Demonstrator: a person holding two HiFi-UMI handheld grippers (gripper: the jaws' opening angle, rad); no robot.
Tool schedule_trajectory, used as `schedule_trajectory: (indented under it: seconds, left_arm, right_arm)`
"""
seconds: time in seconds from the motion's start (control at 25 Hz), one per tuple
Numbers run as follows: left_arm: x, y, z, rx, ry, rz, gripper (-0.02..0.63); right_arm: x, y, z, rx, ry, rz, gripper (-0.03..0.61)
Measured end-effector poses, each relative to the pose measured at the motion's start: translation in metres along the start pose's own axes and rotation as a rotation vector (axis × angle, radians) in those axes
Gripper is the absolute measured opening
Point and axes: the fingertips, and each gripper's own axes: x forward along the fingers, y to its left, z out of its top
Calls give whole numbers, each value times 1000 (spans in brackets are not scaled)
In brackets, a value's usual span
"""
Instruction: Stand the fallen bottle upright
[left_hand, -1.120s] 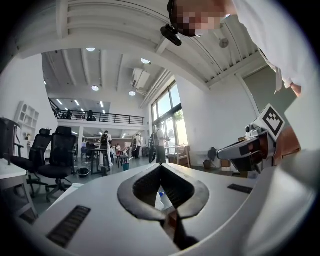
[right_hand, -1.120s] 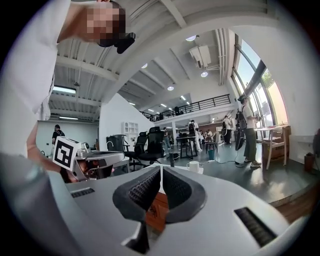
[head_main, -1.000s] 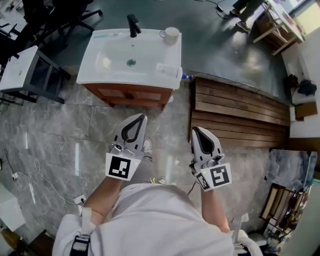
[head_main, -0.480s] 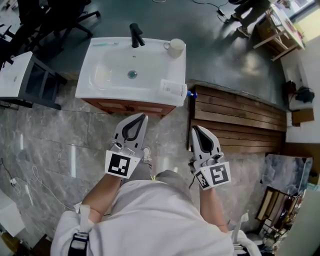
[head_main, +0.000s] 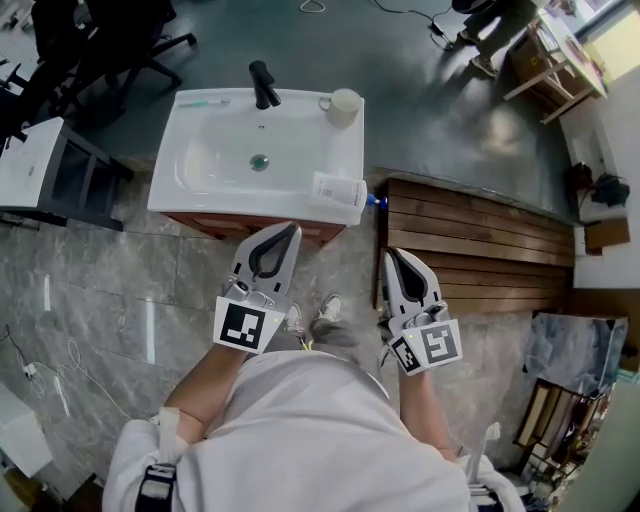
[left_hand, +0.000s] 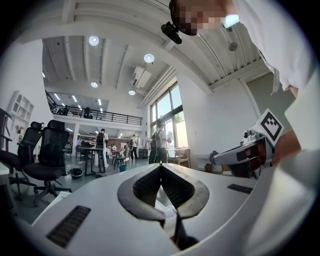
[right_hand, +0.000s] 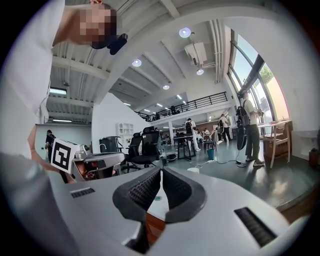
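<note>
Only the head view showed the fallen bottle (head_main: 337, 188), lying on the sink's (head_main: 168, 196) front right rim. The left hand-held gripper (head_main: 292, 227) and right hand-held gripper (head_main: 389, 254) were pressed together, empty; their own views hid the bottle.

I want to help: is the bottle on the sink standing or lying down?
Lying down: the bottle rests flat on its side on the sink rim's corner.
</note>
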Motion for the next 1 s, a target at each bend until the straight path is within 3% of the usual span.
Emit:
schedule_trajectory:
  seconds: [0.32,0.64,1.0]
  left_arm:
    - [35,-2,-5,2,42,52,15]
    - [79,6,-58,-27,126,90,15]
    - [114,24,-119,-37,163,111,15]
  right_arm:
    - [29,-54,-14,28,28,22,40]
    - [59,-104,-73,94,101,14,40]
    - [102,-143,-142,159,114,-5,41]
